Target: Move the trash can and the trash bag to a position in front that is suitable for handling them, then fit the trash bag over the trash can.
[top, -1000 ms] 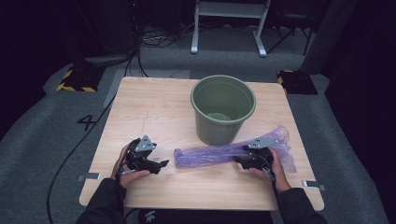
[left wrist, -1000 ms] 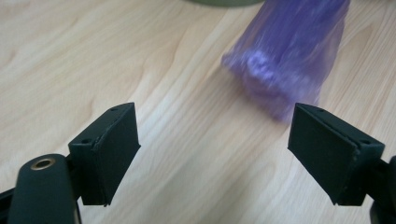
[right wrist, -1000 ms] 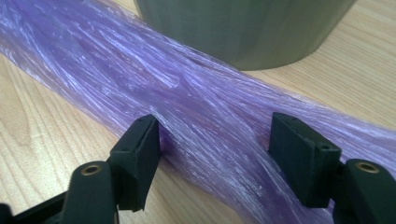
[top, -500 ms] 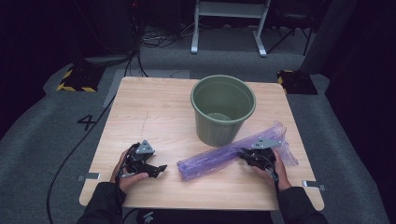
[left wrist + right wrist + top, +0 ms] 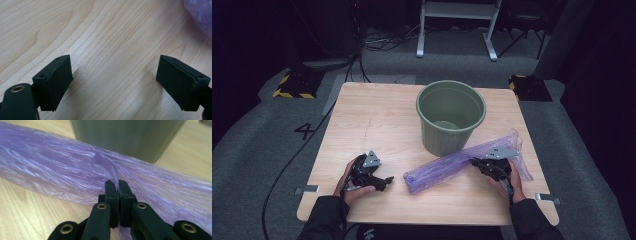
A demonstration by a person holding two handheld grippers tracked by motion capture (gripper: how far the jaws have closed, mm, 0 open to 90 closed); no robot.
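Forearms come in from the near edge of the desk (image 5: pixel 377 115), one hand low on each side. My left gripper (image 5: pixel 384 181) rests on the wood near the front left, pointing toward the middle, its jaws standing wide apart with bare wood grain between them. My right gripper (image 5: pixel 117 186) sits near the front right, and its jaws have just been closing; they now pinch a fold of the purple plastic bag (image 5: pixel 452 167) tightly between them. The bag lies bunched into a long roll across the desk, its long axis running from lower left, just beyond my left gripper's reach, up to the right edge, where its loose end fans out past my right hand (image 5: pixel 507 182). Just behind the roll stands the green bucket (image 5: pixel 451 117), upright and open-mouthed, its base close against the plastic. Farther off, grey carpet surrounds the desk, with a floor marking "4" at left, cables, yellow-and-black striped blocks and a white frame's legs at the back.
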